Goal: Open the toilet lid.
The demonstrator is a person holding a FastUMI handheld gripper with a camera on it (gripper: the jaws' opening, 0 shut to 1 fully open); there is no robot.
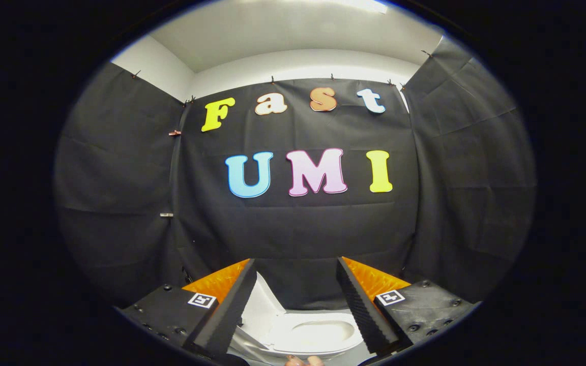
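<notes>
Fisheye look forward along the tool (295,300), held high and aimed mostly at the black cloth wall (298,229) of the booth. Two black ribbed fingers (227,310) spread wide apart, orange backing behind each, gripping nothing, touching nothing.

Low in the gap between the fingers, below and slightly ahead of the tool: a white toilet (318,335), seen from above. Oval seat and bowl opening apparently exposed. A white panel, probably the toilet lid (265,305), rising at a slant just beside the tool's left finger and partly hidden behind it. Judged from this: lid seemingly raised already or close to it, though the hinge and the lid's full outline stay out of sight, so not certain. Contact between the left finger and the lid impossible to tell.

Key relation: toilet lying down and forward of the tool, long axis of the bowl running roughly crosswise to the fingers, lid standing toward the left finger's side. Any further push on the lid would likely call for a drop of the tool and a shift leftward.

Room to move: open air ahead up to the cloth wall, cloth walls closing in on both sides well apart from the fingers. A small pinkish shape at the very bottom beneath the tool, possibly fingertips of the holding hand, too small to tell.
</notes>
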